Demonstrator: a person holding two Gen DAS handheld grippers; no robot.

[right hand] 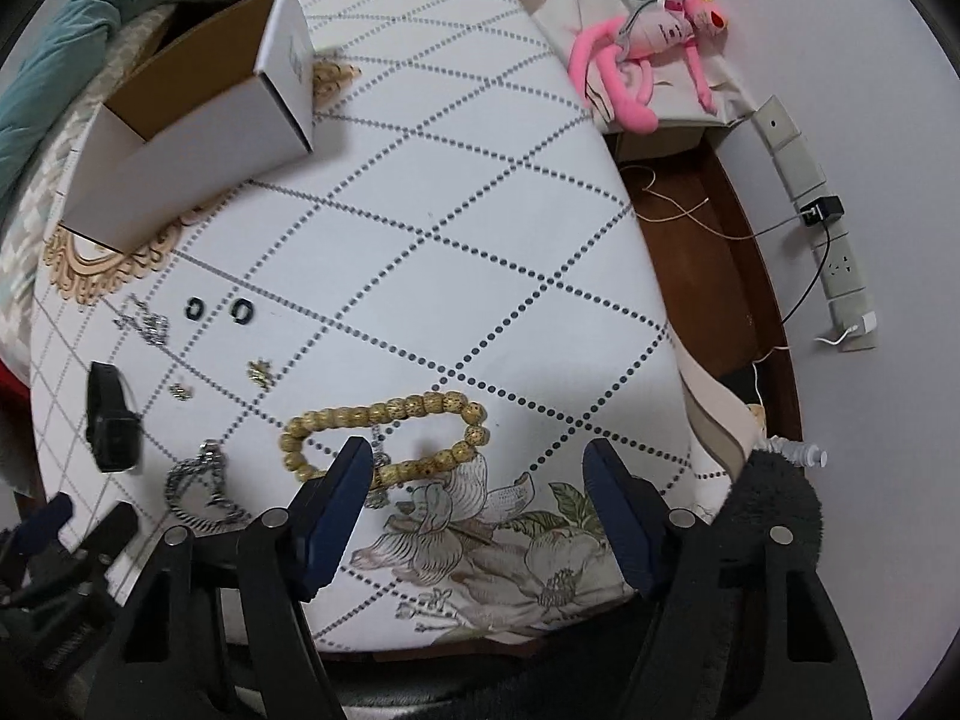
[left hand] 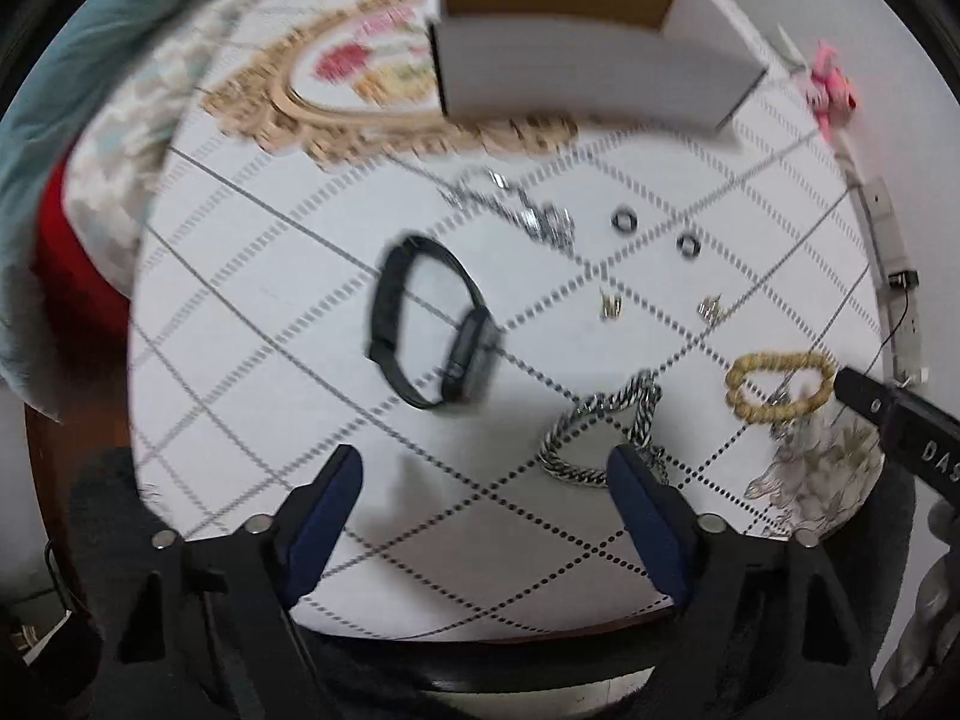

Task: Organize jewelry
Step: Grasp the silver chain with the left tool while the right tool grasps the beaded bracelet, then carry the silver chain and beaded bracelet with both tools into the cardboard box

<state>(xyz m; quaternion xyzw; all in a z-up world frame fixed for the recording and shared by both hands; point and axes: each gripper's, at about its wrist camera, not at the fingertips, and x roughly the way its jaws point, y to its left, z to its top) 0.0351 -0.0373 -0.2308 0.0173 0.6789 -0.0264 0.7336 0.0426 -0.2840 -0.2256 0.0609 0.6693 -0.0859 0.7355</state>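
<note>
Both tools stand with jaws apart and nothing between them. In the left wrist view, the left gripper hangs over the white tablecloth; a black smartwatch lies at centre frame, a silver chain just beyond the right fingertip. In the right wrist view, the right gripper sits at lower centre, its left fingertip overlapping a wooden bead bracelet. An open white cardboard box stands upper left.
</note>
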